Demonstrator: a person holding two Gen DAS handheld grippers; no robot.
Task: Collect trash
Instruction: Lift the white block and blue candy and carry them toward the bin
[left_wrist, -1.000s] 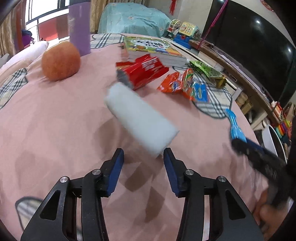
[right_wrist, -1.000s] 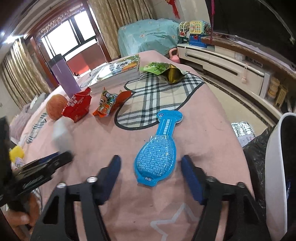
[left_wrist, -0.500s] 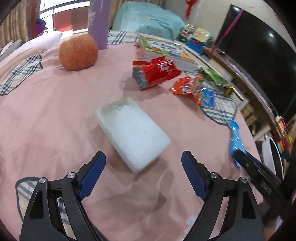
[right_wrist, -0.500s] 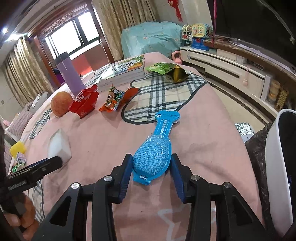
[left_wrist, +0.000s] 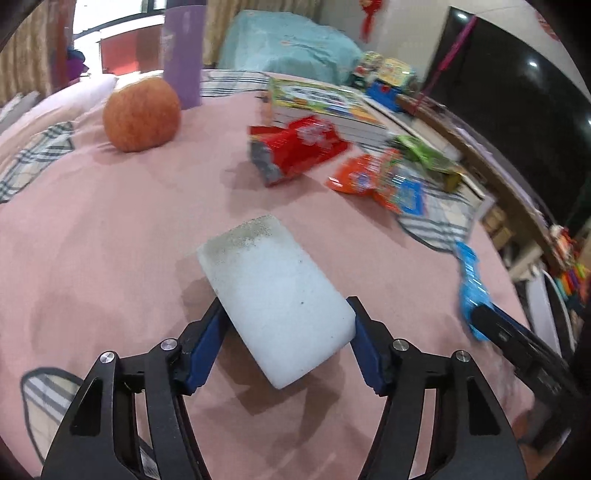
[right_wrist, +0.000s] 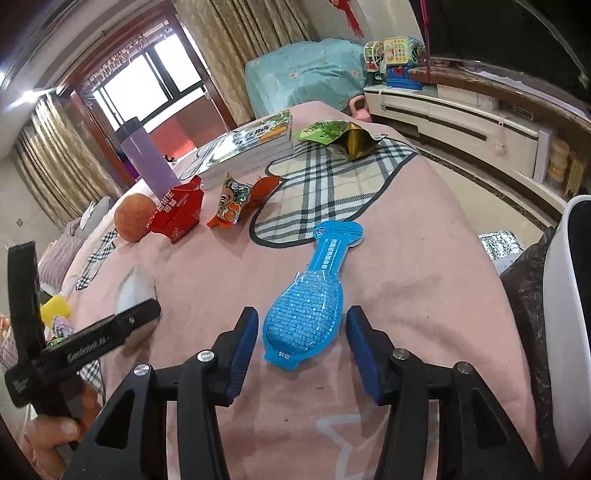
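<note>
1. Pink bedspread (left_wrist: 92, 236), strewn with litter: my left claw (left_wrist: 286, 334) is closing on the white foam block (left_wrist: 273, 295), pads touching both its sides.
2. My right claw (right_wrist: 299, 343) straddles the blue blister pack (right_wrist: 308, 314), its jaws opening, pads just clear of it.
3. Step in hand, I judge: picking up. Next: the left must clamp firmly, the right must close again, then both carry to the bin.
4. Only the right view shows the black-lined bin (right_wrist: 554, 295) at far right and my hand (right_wrist: 55, 435); the left shows the foam's grey-speckled far end.
</note>
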